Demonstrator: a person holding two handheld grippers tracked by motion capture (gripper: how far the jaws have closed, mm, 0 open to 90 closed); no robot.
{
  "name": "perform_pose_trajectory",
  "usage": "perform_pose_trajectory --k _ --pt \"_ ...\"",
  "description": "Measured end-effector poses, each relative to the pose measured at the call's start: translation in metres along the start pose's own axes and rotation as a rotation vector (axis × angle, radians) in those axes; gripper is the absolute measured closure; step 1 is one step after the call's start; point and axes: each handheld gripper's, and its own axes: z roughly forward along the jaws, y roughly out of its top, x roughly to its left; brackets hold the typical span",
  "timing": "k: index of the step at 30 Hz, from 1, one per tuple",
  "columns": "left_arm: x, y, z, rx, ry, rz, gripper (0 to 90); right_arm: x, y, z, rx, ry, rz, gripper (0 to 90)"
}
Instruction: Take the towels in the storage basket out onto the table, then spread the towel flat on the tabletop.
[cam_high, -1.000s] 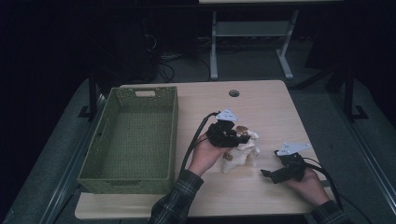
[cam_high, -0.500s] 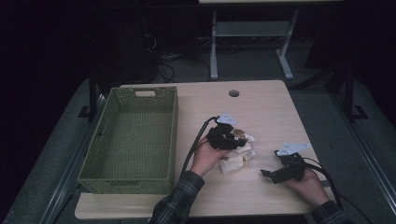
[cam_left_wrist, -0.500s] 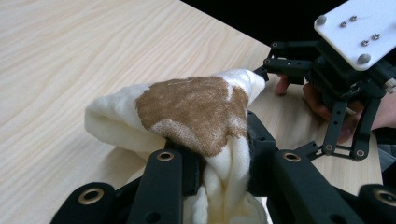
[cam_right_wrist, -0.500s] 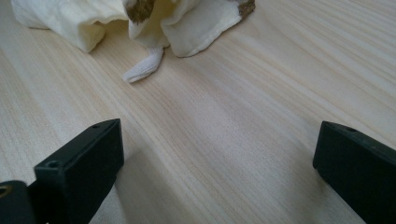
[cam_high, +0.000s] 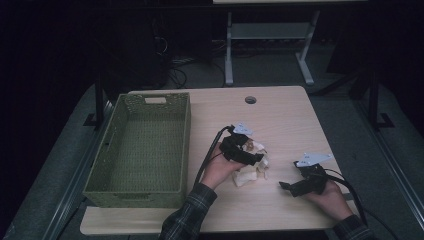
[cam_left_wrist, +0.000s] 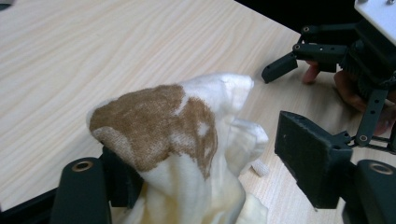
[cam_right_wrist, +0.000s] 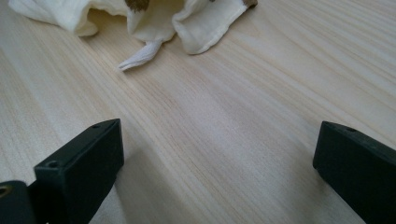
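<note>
A crumpled cream cloth with a brown patch lies in the middle of the wooden table. My left gripper hovers right over it. In the left gripper view the cloth bulges up between the jaws of my left gripper. The jaws have just been opening: the left pad still touches the fabric and the right pad stands clear of it. My right gripper rests open to the cloth's right, one fingertip near the cloth's tip. Its own view shows my right gripper over bare wood, the cloth ahead.
A green woven basket stands empty at the table's left side. A round cable hole sits near the far edge. Beyond the table a metal stand rises from the dark floor.
My left hand has drifted slightly toward the near edge with the gripper over the cloth. The cloth sits a bit lower and flatter. My right gripper has not moved.
</note>
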Motion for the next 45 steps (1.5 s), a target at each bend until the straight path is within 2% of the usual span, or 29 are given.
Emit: perform_pose_trajectory --k 6,8,14,20,21,24,26,29,30,34,36,37,38,41,42,44,45 --pt "-0.002 -0.001 -0.012 0.004 0.037 0.007 27.1 -0.002 0.001 0.001 -0.001 0.004 -0.018 1.4" --pt "0.0 -0.001 -0.018 -0.013 0.06 0.01 26.5 -0.002 0.001 0.001 0.001 0.005 -0.014 1.4" --pt "0.003 0.004 -0.031 -0.036 0.086 0.009 25.1 -0.002 0.001 0.001 0.004 0.005 -0.013 1.4" --pt "0.001 0.007 -0.043 -0.076 0.101 -0.001 25.1 -0.003 0.004 0.001 0.025 -0.001 0.001 1.8" --pt "0.0 0.007 -0.045 -0.068 0.109 0.006 25.1 -0.003 0.005 0.0 0.033 -0.001 0.006 1.8" --pt "-0.005 0.006 -0.05 -0.084 0.11 0.013 25.9 -0.007 0.009 -0.001 0.063 0.021 0.022 2.0" --pt "-0.009 0.005 -0.051 -0.088 0.098 0.021 29.2 -0.007 0.011 -0.002 0.053 0.031 0.021 6.3" --pt "-0.013 0.001 -0.05 -0.078 0.094 0.031 31.3 -0.006 0.016 -0.003 0.032 0.048 0.014 8.0" --pt "-0.016 -0.003 -0.047 -0.072 0.089 0.033 34.2 -0.006 0.022 -0.002 0.013 0.064 0.008 13.8" --pt "-0.019 -0.013 -0.041 -0.052 0.075 0.03 38.3 -0.003 0.032 0.001 0.002 0.083 -0.007 16.5" --pt "-0.021 -0.021 -0.036 -0.035 0.06 0.026 40.4 0.0 0.039 0.006 -0.014 0.108 -0.023 22.9" --pt "-0.021 -0.021 -0.036 -0.035 0.06 0.026 41.2 0.0 0.039 0.006 -0.014 0.108 -0.023 22.9" --pt "-0.023 -0.026 -0.032 -0.022 0.05 0.024 42.3 0.004 0.045 0.011 -0.014 0.122 -0.041 28.1" --pt "-0.026 -0.032 -0.027 -0.01 0.043 0.025 43.7 0.006 0.049 0.016 -0.022 0.141 -0.062 32.6" --pt "-0.029 -0.036 -0.022 -0.002 0.036 0.025 45.4 0.011 0.054 0.022 -0.014 0.161 -0.067 39.2" --pt "-0.031 -0.039 -0.019 0.012 0.033 0.034 45.5 0.012 0.056 0.024 -0.013 0.163 -0.072 40.7" --pt "-0.033 -0.041 -0.016 0.021 0.032 0.036 45.6 0.014 0.058 0.03 -0.012 0.172 -0.078 45.3"
